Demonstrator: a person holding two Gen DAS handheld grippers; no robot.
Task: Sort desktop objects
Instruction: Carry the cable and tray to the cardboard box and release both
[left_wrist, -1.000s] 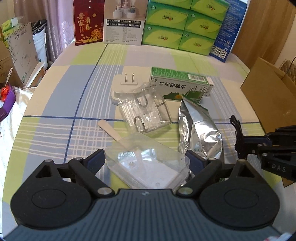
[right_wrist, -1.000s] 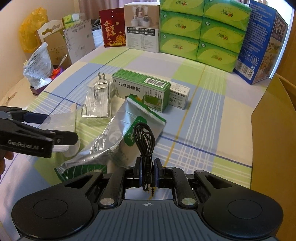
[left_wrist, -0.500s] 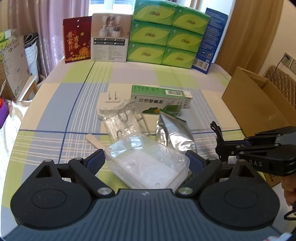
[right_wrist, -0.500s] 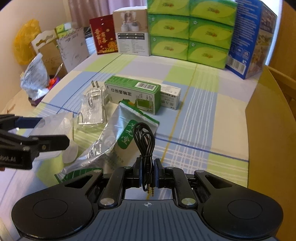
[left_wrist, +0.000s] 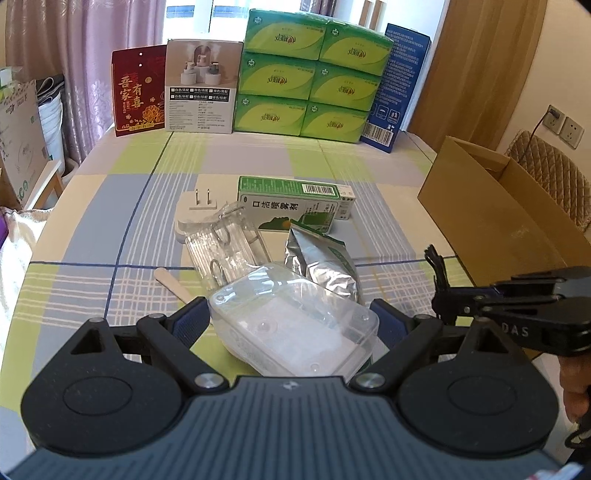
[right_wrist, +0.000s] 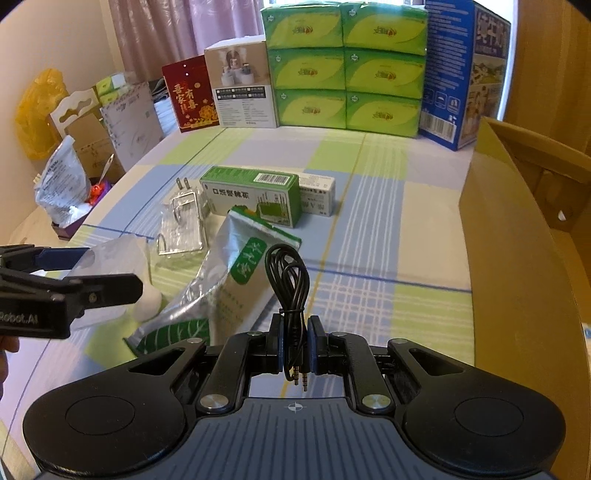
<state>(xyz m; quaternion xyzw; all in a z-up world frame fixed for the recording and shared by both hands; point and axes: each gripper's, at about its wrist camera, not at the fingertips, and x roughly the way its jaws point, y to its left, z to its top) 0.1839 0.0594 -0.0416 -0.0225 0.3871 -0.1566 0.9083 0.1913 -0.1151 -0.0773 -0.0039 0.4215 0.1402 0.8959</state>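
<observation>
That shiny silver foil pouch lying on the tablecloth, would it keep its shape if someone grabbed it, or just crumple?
The foil pouch looks creased and dented already, so it would probably crumple further under a squeeze. It lies flat and limp, so it seems light and likely to sag from one corner. Its glossy skin may slip between tongs.

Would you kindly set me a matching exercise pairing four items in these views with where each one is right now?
Items:
1. black audio cable
2. clear plastic case
3. green spray box
4. brown cardboard box

Places:
A. lying on the checked cloth beside a small white carton
B. pinched in the right tool
C. standing open at the table's right side
D. held between the fingers of the left tool

Pairs: 1-B, 2-D, 3-A, 4-C
</observation>
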